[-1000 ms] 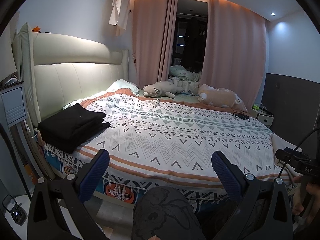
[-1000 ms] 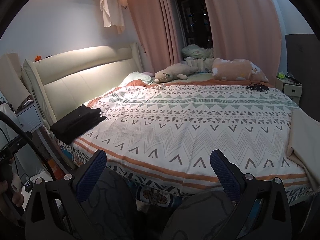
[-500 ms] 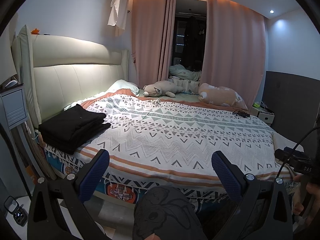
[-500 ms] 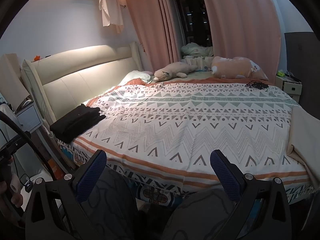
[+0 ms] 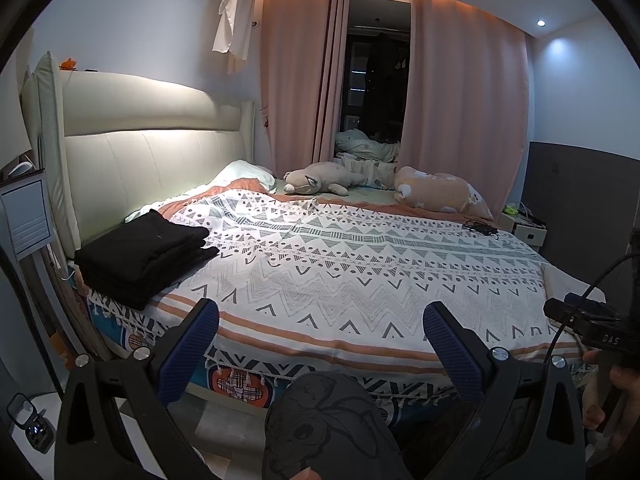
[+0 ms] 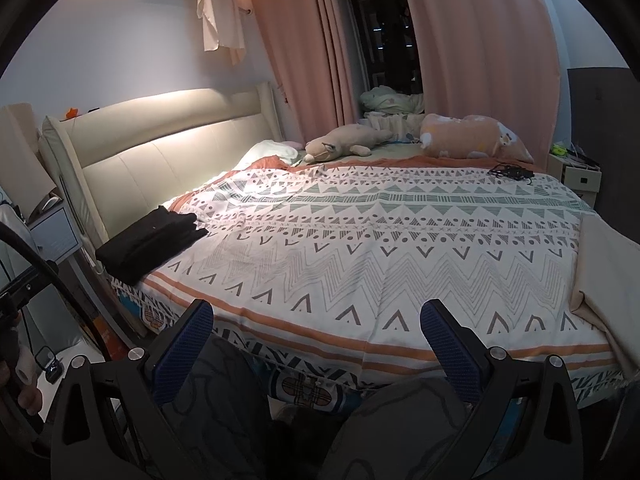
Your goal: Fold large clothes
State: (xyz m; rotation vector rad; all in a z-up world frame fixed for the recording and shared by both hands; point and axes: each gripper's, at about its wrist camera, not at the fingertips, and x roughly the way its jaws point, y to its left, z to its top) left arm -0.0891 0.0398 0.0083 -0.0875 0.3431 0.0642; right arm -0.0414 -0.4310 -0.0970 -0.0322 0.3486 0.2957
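A folded black garment (image 5: 144, 252) lies in a neat stack on the near left corner of the bed (image 5: 360, 280), by the headboard; the right wrist view shows the same black stack (image 6: 150, 240). My left gripper (image 5: 320, 316) hangs open in front of the bed's near edge, well to the right of the stack, with nothing between its blue pads. My right gripper (image 6: 316, 312) is open too, held off the bed's edge and empty. A person's knees in grey patterned trousers (image 5: 328, 424) sit below both grippers.
The patterned bedspread (image 6: 380, 248) covers the bed. Two plush toys (image 5: 320, 178) (image 5: 440, 196) lie at the far side by pink curtains. A black cable bundle (image 5: 480, 228) rests at the far right. Nightstands stand left (image 5: 26, 216) and right (image 5: 528, 230). A beige cloth (image 6: 608, 272) hangs at right.
Both views have tilted down slightly and drawn a little back from the bed. The black stack has not moved. Both grippers stay open.
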